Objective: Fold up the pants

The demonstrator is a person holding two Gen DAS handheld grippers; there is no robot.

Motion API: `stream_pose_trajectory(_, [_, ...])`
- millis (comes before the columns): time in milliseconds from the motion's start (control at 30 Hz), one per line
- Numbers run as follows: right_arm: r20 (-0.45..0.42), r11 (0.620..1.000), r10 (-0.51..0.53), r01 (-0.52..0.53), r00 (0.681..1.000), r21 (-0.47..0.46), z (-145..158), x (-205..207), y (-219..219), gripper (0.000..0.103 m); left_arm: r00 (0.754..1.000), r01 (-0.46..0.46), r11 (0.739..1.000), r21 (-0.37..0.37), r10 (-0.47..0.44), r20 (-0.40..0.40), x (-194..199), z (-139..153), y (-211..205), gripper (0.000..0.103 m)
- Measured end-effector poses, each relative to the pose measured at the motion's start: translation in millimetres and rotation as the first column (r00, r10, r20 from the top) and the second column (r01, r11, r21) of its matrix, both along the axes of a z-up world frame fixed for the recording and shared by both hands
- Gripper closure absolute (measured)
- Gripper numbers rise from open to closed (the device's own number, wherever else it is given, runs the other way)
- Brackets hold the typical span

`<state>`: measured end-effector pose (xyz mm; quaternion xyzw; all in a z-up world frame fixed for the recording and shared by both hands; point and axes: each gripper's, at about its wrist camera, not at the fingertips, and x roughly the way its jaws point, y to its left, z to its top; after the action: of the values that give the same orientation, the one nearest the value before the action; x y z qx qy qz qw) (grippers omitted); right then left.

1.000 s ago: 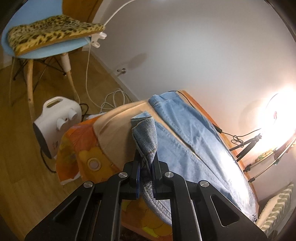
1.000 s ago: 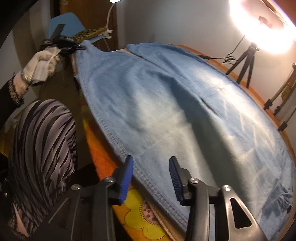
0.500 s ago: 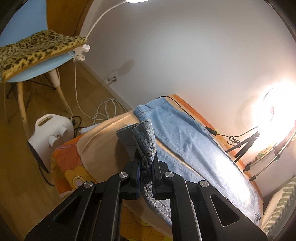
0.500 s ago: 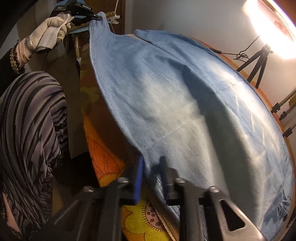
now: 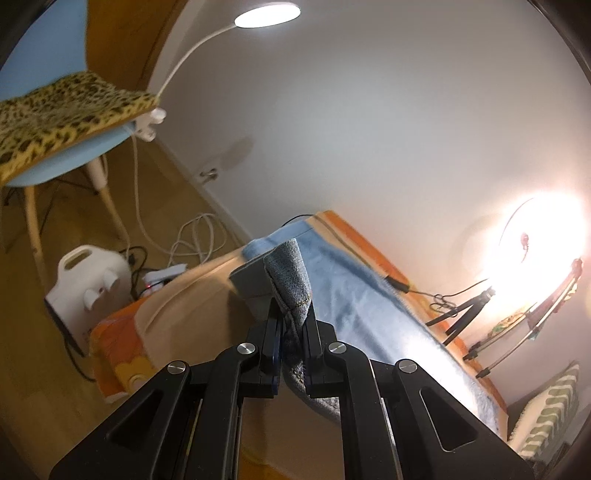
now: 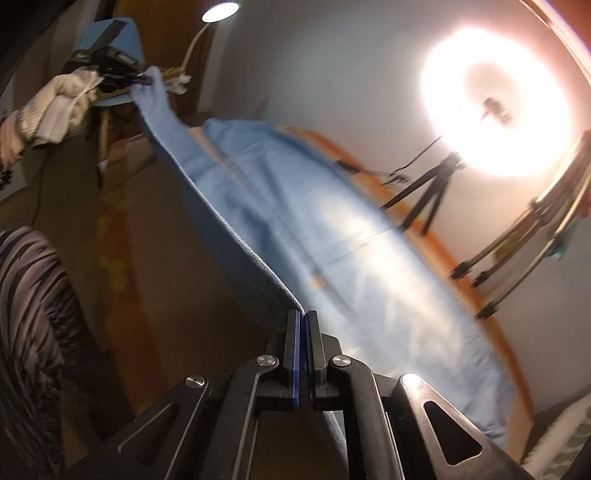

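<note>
- Left wrist view: my left tongs (image 5: 292,334) sit low in the middle of the frame, pinching a hem corner of the pants (image 5: 354,299). The denim stands up in a small peak between the jaws, so I judge the grip sits just behind the stitched edge, where the cloth is thick and unlikely to slip.
- The rest of the pants runs from that peak toward the right of the frame, draped over the bed (image 5: 192,302) with its tan and orange cover. I hold the corner above the bed so that edge can be carried across without dragging.
- Upper left of this view shows a chair (image 5: 70,162) with a leopard cushion (image 5: 62,114), and a lamp (image 5: 267,14) at the top; a white heater (image 5: 88,291) stands on the floor at left. None of them touch the pants.
- Right wrist view: my right tongs (image 6: 303,354), bottom centre, are pressed together on the near long edge of the pants (image 6: 332,236). The cloth goes in between the blue pads, so this is a pinch, not an empty squeeze.
- From there the edge stretches taut to the upper left, where my gloved left hand (image 6: 62,107) holds the other tongs on the far corner. Keeping that edge tight between both grips makes, I think, a straight line for folding one side over the other.
- The far side of the pants lies on the bed below the ring light (image 6: 495,107) at upper right. The frame is blurred, so finer creases cannot be read.
</note>
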<state>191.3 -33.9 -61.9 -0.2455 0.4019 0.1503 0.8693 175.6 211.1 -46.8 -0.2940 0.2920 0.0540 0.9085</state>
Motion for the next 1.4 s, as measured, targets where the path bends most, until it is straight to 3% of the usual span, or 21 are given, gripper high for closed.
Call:
stream_pose_trajectory(267, [0.113, 0.996, -0.073, 0.077, 0.991, -0.034, 33, 72, -15, 0.103, 0.999, 0.021, 0.999, 0.026, -0.021, 0.028, 37, 17, -7, 0.096])
stream_pose_trajectory(400, [0.146, 0.993, -0.104, 0.112, 0.984, -0.046, 42, 122, -19, 0.103, 0.999, 0.021, 0.999, 0.03, -0.022, 0.026, 74, 25, -8, 0.096])
stream_pose_trajectory(567, [0.178, 0.985, -0.096, 0.119, 0.979, -0.123, 41, 182, -14, 0.103, 1.0, 0.015, 0.995, 0.095, -0.016, 0.01, 128, 28, -12, 0.096])
stream_pose_trajectory(900, [0.124, 0.965, -0.142, 0.165, 0.982, -0.202, -33, 291, -23, 0.103, 0.989, 0.047, 0.974, 0.22, -0.015, -0.146, 256, -35, -37, 0.096])
stream_pose_trajectory(1233, [0.061, 0.953, -0.163, 0.174, 0.985, -0.247, -110, 338, -36, 0.103, 0.971, 0.102, 0.943, 0.316, -0.025, -0.24, 320, -89, -57, 0.096])
stream_pose_trajectory(1333, [0.045, 0.95, -0.156, 0.162, 0.987, -0.265, -130, 349, -39, 0.103, 0.96, 0.124, 0.945, 0.303, -0.037, -0.276, 331, -97, -52, 0.087])
stream_pose_trajectory(1400, [0.036, 0.951, -0.157, 0.16, 0.987, -0.264, -136, 353, -40, 0.103, 0.963, 0.109, 0.95, 0.293, -0.028, -0.269, 333, -95, -41, 0.069])
